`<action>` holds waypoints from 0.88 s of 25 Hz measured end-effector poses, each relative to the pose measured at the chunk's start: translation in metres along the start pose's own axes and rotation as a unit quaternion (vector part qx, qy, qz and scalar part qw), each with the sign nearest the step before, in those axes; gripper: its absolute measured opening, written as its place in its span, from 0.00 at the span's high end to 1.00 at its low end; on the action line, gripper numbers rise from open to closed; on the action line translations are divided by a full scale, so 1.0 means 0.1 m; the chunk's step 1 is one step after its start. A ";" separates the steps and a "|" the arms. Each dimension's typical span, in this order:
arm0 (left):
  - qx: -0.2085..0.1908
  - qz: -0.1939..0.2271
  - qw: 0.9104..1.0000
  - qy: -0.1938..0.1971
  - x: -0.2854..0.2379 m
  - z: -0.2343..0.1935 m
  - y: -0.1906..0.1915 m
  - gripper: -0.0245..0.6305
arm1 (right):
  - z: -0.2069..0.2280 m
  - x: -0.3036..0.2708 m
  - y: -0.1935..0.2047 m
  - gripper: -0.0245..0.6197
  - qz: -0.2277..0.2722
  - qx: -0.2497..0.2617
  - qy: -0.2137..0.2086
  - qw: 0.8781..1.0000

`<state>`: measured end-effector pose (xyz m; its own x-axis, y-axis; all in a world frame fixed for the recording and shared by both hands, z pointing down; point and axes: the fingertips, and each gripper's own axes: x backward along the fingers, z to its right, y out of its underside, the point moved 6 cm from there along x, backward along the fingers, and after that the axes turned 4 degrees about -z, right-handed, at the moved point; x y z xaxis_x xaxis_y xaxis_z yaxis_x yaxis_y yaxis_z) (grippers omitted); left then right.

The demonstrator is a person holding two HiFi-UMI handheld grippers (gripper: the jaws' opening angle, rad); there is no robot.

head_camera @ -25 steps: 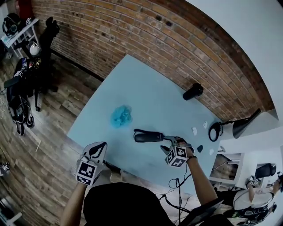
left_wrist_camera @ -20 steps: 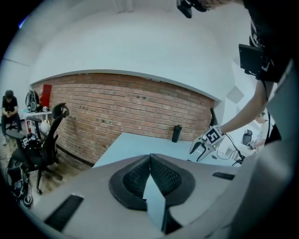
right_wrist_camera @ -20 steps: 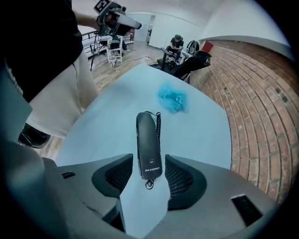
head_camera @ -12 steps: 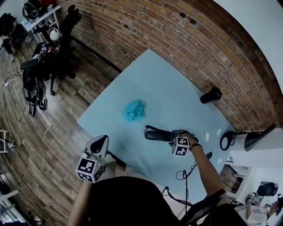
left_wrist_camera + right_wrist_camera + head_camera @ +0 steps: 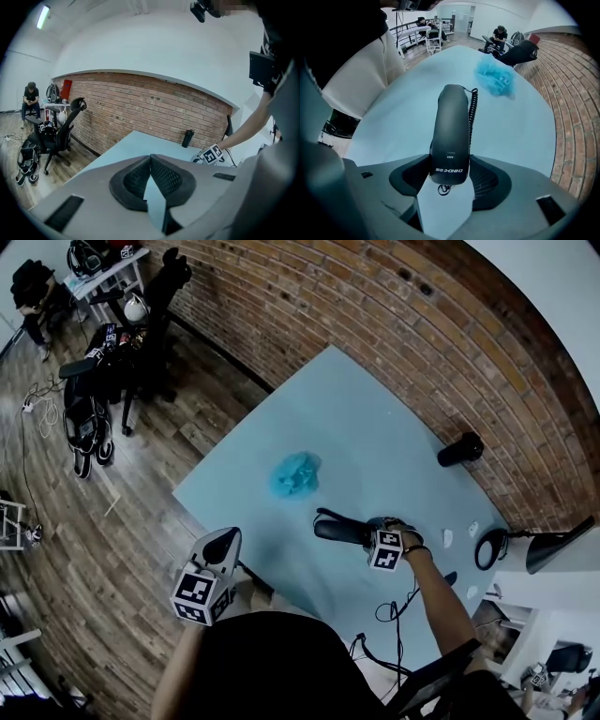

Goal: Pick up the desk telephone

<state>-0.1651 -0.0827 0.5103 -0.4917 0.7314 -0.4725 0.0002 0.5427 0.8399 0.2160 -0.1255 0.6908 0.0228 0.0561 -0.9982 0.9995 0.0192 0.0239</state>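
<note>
At left, off the near edge of the light-blue table [image 5: 375, 418]: left gripper [image 5: 224, 541], jaws pressed fully together, nothing between them. Further right, on the tabletop: crumpled blue wad [image 5: 296, 474], well apart from everything else. Right of that, lying flat on the table: black telephone handset [image 5: 337, 528], coiled cord [image 5: 473, 104] running along one side. Over the handset's right end: right gripper [image 5: 374, 532], pointed straight down, jaws wide and just been opening, handset end between the pads, no clamping evident. Beyond, near the brick wall: black cylinder [image 5: 460, 449] on the table. At far right: black desk lamp [image 5: 553, 547].
</note>
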 end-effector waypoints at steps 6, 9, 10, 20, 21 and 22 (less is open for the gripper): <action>-0.003 -0.010 1.000 0.008 -0.08 0.06 0.03 0.93 | 0.01 -0.04 -0.04 0.54 -0.008 -0.002 -0.026 1.000; -0.008 -0.016 1.000 0.014 -0.13 0.11 0.04 0.93 | 0.04 -0.08 -0.07 0.52 -0.021 0.005 -0.039 0.999; -0.009 -0.019 1.000 0.015 -0.15 0.12 0.04 0.93 | 0.04 -0.10 -0.07 0.51 -0.025 0.004 -0.041 0.999; -0.023 -0.037 0.999 0.015 -0.17 0.11 0.12 0.93 | 0.06 -0.37 -0.04 0.48 -0.055 -0.041 -0.038 0.997; -0.026 -0.040 0.999 0.016 -0.18 0.11 0.12 0.93 | 0.06 -0.37 -0.05 0.48 -0.058 -0.038 -0.047 0.996; -0.029 -0.043 0.999 0.017 -0.18 0.11 0.13 0.93 | 0.07 -0.38 -0.07 0.48 -0.061 -0.033 -0.056 0.996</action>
<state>-0.1465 -0.0845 0.5267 -0.5173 0.6681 -0.5348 -0.0924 0.5777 0.8110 0.2085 -0.1351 0.7282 -0.0933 -0.0616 -0.9937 0.9916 0.0846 -0.0983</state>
